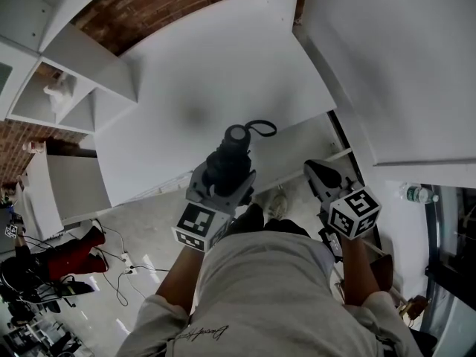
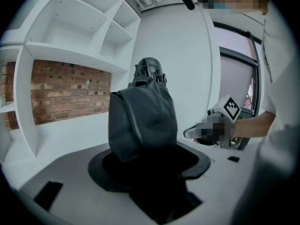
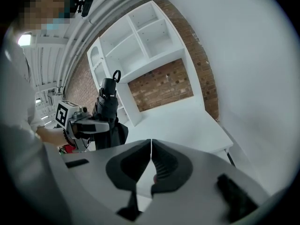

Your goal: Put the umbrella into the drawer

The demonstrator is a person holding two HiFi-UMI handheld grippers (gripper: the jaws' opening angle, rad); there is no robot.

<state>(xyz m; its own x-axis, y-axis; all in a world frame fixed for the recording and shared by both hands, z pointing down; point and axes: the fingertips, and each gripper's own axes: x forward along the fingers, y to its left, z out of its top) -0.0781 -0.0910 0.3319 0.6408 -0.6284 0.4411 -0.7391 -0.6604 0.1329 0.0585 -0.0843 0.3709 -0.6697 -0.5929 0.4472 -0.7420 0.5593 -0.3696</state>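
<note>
White shelving stands against a brick wall at the far left, and beside it a plain white table fills the middle of the head view. Down on the pale floor at the left lie a red object and some cables.

Over the table's near edge, the left gripper has its jaws spread wide and clamped on the umbrella. It is folded short and is black. Its loose, creased fabric bunches between the jaws, and its round handle points up and away with a thin wrist loop curling off it.

Just right of it, and apart from it, the right gripper has its jaws pressed together with nothing between them. A clear bottle lies at the far right.
</note>
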